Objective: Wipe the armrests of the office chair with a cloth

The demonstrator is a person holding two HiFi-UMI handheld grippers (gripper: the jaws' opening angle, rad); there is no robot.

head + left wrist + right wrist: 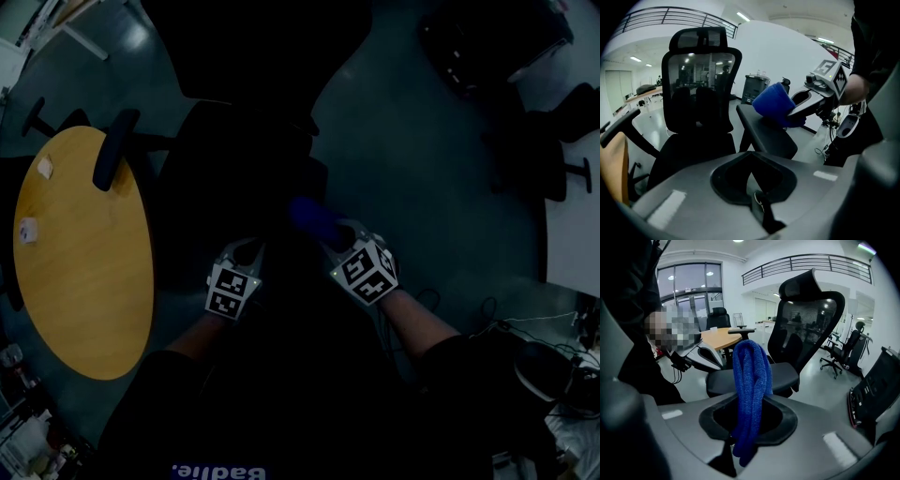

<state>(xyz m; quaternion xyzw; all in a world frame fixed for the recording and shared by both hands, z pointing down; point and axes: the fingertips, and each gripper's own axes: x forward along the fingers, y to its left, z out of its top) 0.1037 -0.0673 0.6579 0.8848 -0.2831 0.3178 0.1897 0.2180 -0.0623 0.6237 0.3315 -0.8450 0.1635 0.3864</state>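
A round yellow table [84, 253] stands at the far left. Next to it is the dark office chair [701, 93], and the left gripper [246, 255] hovers over it with its jaws pressed together and nothing between them. To the right of this gripper runs the chair's grey armrest [764, 133]. The blue cloth [774, 105] rests bunched on top of the armrest. The right gripper [745, 427] holds the cloth, its jaws clamped tight on the folds.

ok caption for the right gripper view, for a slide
Right hand-held gripper shut on a blue cloth, held at the armrest of the office chair.
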